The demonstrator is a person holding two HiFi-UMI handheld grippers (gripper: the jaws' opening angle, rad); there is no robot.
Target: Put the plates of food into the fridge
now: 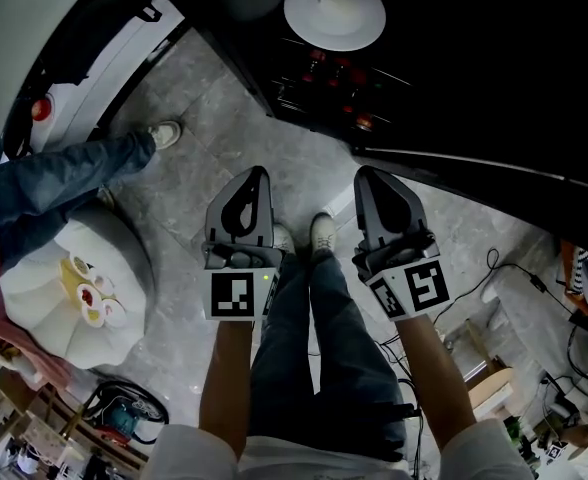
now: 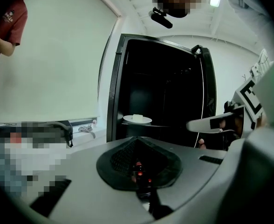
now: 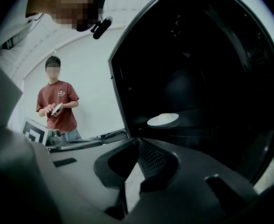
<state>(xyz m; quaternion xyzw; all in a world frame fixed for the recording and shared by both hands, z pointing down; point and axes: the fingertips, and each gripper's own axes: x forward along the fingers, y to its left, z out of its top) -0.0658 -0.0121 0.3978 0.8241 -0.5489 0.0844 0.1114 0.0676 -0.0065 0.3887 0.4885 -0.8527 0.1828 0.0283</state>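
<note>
I have the fridge (image 1: 454, 78) standing open ahead, its dark front edge just beyond my grippers, with bare grey floor (image 1: 224, 138) between. The round white bench (image 1: 114, 243) carrying more food (image 1: 92, 293) sits well to the left, beside a bystander's leg (image 1: 64, 173). My left gripper (image 1: 258, 174) and right gripper (image 1: 366, 174) are both closed and empty. One white plate (image 1: 334, 10) sits inside the fridge, near the front edge.

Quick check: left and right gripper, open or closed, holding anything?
Left gripper: closed, jaws together, nothing between them.
Right gripper: closed, jaws together, nothing between them.
</note>
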